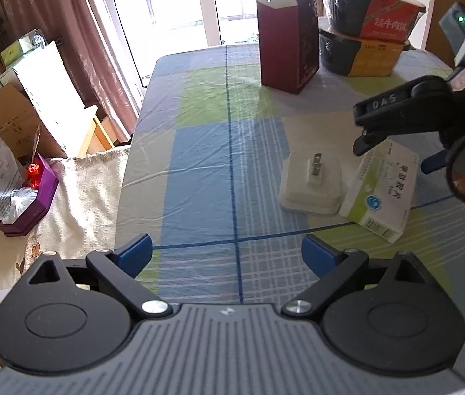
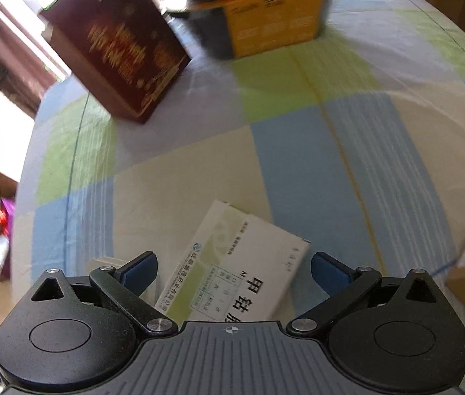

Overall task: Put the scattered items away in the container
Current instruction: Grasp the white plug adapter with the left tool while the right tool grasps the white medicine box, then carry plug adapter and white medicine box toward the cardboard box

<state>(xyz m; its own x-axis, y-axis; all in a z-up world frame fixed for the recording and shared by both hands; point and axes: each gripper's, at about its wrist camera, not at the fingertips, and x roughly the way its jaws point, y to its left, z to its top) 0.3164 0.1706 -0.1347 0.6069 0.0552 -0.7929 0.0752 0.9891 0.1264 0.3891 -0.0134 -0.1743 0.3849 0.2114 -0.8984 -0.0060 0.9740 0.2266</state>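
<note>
Nearby, white charger (image 1: 313, 182) touching medicine box (image 1: 382, 192), maroon carton (image 1: 286, 49) beyond

A checked tablecloth (image 1: 206, 151) bears a maroon box (image 1: 286, 46), charger (image 1: 313, 181) and medicine box (image 1: 383, 194).

Glossy cardboard medicine box (image 2: 232, 270) lay beside a smooth white plastic plug adapter (image 1: 313, 181) — on wrinkled checked cloth (image 1: 206, 151), sheened with clear film.
</note>
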